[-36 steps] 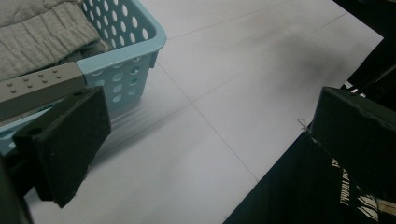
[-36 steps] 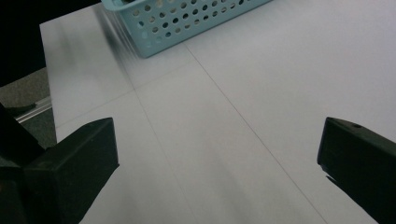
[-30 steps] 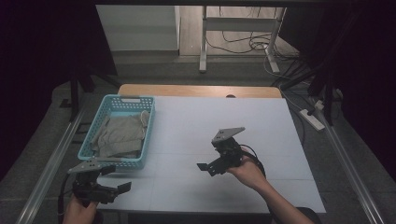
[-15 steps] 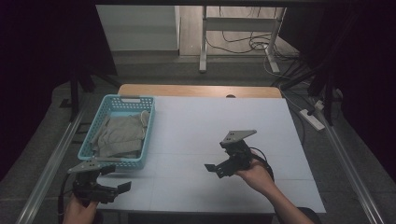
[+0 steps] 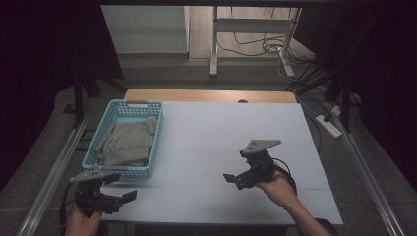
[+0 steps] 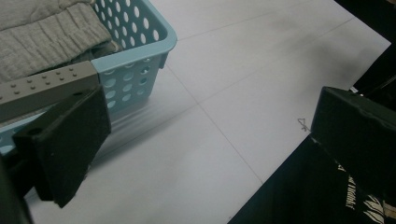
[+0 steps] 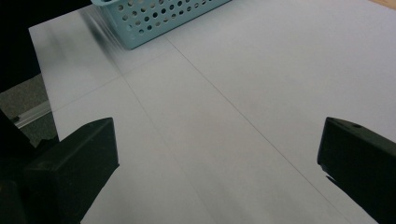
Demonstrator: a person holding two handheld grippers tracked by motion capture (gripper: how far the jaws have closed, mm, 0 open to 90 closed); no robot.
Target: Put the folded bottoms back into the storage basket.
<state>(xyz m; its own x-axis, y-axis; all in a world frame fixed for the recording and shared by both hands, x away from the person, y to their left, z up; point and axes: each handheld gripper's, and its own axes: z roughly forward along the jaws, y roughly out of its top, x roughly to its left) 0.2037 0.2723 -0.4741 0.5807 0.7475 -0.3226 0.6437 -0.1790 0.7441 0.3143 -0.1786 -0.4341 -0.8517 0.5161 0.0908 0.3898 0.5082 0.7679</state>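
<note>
While both grippers hover empty over the white table (image 5: 221,132), the grey folded cloth (image 5: 125,142) lies inside the light-blue perforated plastic basket (image 5: 142,105).

Left gripper (image 5: 129,195): jaws spread wide, nothing between them. Basket corner sits just beyond its left jaw in the left gripper view; cloth (image 6: 42,32) shows above the rim there, ribbed knit.

Right gripper (image 5: 229,178): jaws wide, empty, pointing across bare table toward the basket (image 7: 154,18), which lies well ahead of them.

Cloth, by judgement: soft, light, limp; will drape and unfold when lifted. Not fragile, not slippery. Best hold is a bunched fold or thick edge near the top of the pile, pinched from above, clear of the basket wall. Basket itself light, may slide if tugged.

Surface: smooth, matte, faint seam lines. Room dim; wooden table edge (image 5: 206,95) at far side, metal rails (image 5: 54,167) alongside, cables (image 5: 255,46) on floor beyond.
</note>
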